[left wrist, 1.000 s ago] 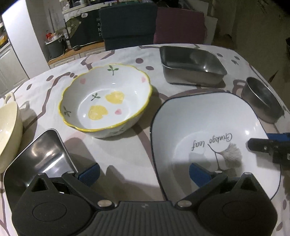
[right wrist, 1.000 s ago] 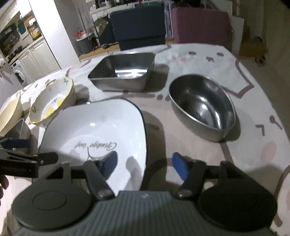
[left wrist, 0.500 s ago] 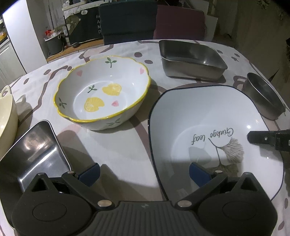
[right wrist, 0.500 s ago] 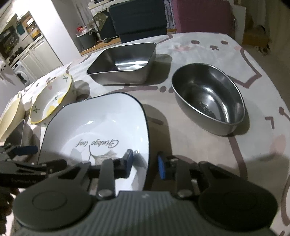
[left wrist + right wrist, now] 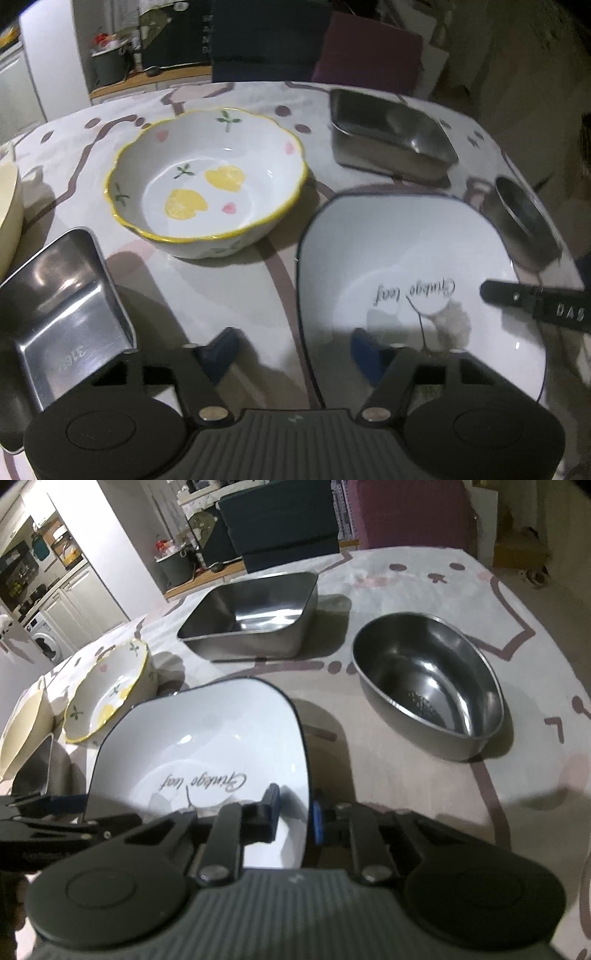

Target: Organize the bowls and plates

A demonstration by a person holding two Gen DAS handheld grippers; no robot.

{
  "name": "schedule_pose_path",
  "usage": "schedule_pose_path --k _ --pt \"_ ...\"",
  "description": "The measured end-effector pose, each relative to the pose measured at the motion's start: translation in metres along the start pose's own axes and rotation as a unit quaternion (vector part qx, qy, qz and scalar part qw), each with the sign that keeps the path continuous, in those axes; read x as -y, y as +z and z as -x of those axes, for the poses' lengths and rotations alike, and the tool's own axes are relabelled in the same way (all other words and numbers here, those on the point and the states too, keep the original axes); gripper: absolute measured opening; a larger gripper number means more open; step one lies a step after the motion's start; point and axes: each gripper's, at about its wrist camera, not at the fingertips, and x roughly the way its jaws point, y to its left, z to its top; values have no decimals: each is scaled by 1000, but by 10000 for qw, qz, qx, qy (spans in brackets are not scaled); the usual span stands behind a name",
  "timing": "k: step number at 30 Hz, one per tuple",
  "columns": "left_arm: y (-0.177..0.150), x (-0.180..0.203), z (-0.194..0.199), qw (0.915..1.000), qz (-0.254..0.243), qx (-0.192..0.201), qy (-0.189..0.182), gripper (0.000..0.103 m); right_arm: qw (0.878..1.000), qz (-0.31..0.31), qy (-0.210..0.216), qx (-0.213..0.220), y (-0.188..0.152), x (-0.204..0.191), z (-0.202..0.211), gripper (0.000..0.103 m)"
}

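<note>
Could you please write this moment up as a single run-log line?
right gripper: shut on white square plate rim | left gripper: open, straddling plate's edge | floral bowl: on table

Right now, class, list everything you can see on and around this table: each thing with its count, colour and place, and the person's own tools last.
square plate: 1, white with dark rim, lettering inside; front centre, its right edge between the right gripper's fingers
scalloped bowl: 1, white with yellow rim and lemon print; left of the plate
rectangular steel tray: 1, silver; behind the plate
oval steel bowl: 1, silver; right of the plate
small steel tray: 1, silver; front left
cream bowl: 1, pale yellow; far left, partly cut off
tablecloth: 1, white with brownish pattern
chairs: 2, dark blue and maroon; behind the table
left gripper: black, blue pads, open
right gripper: black, blue pads, shut on the plate's edge
</note>
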Motion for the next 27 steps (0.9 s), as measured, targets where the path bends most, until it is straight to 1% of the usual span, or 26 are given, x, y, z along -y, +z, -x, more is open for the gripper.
schedule_pose_path --k 2,3,5,6,7,8,9,12,14,19,22,27 --pt "2 -6 2 9997 185 -13 -125 51 10000 -12 -13 22 2 1 -1 21" --pt "2 -9 2 9994 273 -43 -205 50 10000 -28 -11 27 2 1 -1 21" --pt "3 -10 2 9988 352 -98 -326 41 10000 -54 2 25 3 2 -2 21" --pt "3 -10 2 9984 376 -131 -401 39 10000 -51 1 26 3 2 -2 21" --pt "3 -10 2 9979 402 -167 -488 32 10000 -42 -5 29 3 2 -2 21" --pt "2 -9 1 9971 424 -206 -601 23 10000 -31 -13 31 3 1 -2 21" --pt "2 -8 0 9961 443 -237 -723 20 10000 -27 -21 32 3 1 -2 21" --pt "2 -5 1 9970 377 -182 -656 20 10000 -34 -73 59 1 -1 -1 21" --pt "2 -7 3 9972 377 -152 -629 17 9999 -10 -141 92 -1 -4 0 21" --pt "3 -10 13 9991 242 -50 -355 16 9997 164 -178 106 -4 -13 5 20" --pt "1 -15 26 9989 296 28 -358 15 9992 305 -162 181 -6 -22 15 18" --pt "-9 -24 53 9987 348 144 -357 15 9989 363 -58 290 -10 -34 34 18"
